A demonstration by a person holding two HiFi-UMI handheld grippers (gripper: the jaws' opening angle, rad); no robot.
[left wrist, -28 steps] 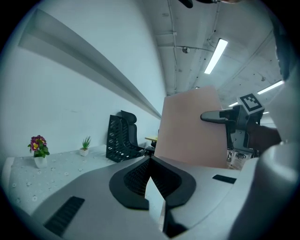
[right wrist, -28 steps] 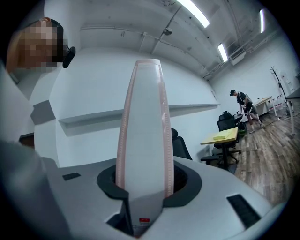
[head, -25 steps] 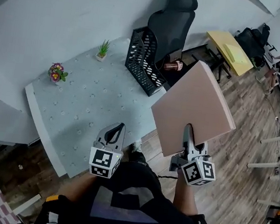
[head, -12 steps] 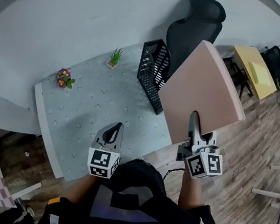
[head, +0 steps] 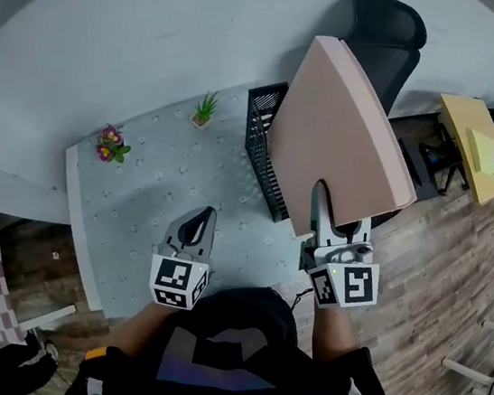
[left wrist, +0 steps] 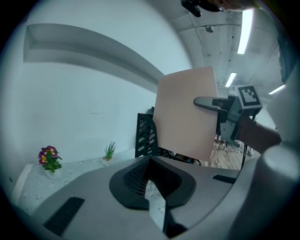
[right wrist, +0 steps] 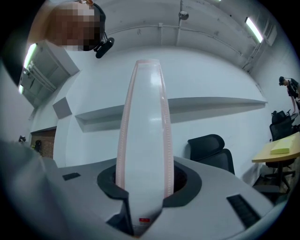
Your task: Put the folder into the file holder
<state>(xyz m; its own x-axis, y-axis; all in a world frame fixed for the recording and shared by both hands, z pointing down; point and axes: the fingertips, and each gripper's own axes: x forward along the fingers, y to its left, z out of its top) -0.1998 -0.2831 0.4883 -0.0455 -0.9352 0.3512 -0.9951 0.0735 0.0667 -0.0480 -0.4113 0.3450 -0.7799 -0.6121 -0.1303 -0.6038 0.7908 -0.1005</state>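
Folder (head: 343, 132), pink and broad, is held upright in the air, pinched at its lower edge by the right tongs (head: 321, 202), whose jaws are drawn narrow onto it. The right gripper view shows only its pale spine, edge-on. In the head view it covers much of the black mesh file holder (head: 262, 139) at the far corner of the tabletop (head: 157, 189), so the holder's far side and opening cannot be made out. The left tongs (head: 199, 225) hover over the tabletop's near edge with jaws together and nothing in them. A black chair (head: 390, 21) is half hidden behind the folder.
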